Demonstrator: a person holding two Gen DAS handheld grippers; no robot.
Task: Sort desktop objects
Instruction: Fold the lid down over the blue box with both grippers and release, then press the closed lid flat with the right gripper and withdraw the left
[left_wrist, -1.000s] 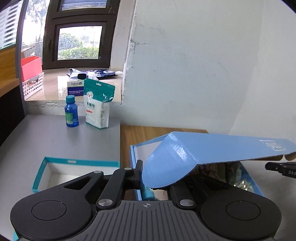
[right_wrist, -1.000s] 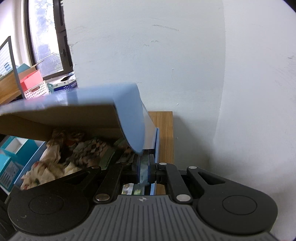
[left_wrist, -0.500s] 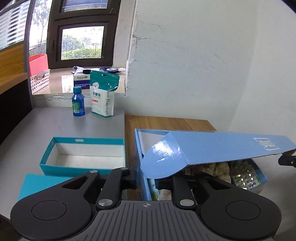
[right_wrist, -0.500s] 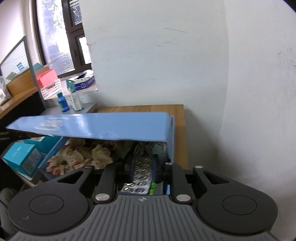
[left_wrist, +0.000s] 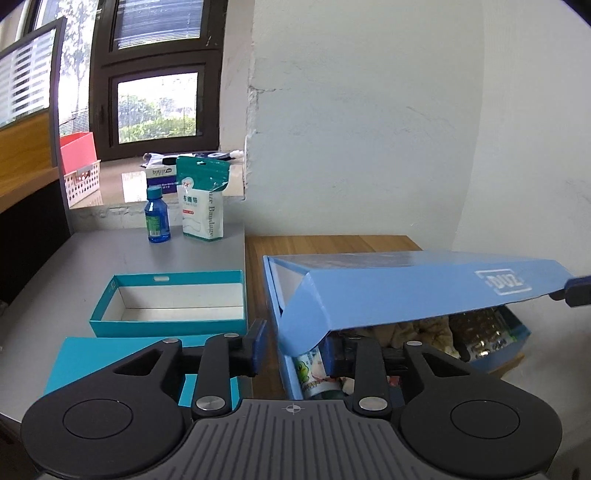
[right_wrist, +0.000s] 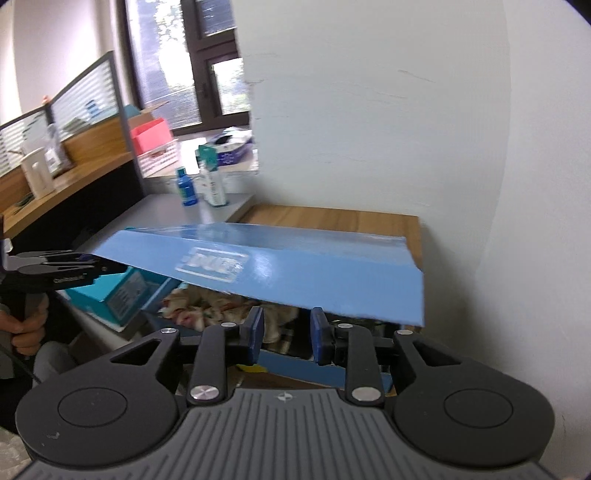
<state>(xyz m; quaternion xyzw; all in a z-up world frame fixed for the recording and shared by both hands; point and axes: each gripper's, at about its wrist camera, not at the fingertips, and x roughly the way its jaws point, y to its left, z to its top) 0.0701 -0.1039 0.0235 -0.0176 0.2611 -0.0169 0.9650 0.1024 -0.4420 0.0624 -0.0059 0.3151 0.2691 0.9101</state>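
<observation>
A blue cardboard box full of cloths, blister packs and a small carton sits on the wooden desk. Its hinged lid hangs half closed over it; the lid also shows in the right wrist view. My left gripper is open at the box's front left corner, with the lid's corner flap between its fingers, not pinched. My right gripper is open and empty, just below the lid's front edge. The left gripper's fingers show at the lid's far corner.
An open teal tray and its teal lid lie on the grey desk to the left. A blue bottle and a white-green pouch stand behind. The white wall is close on the right. A windowsill with boxes and a red basket is farther back.
Both grippers opened and let go of the box lid, then pulled back. The lid has dropped lower over the box.
</observation>
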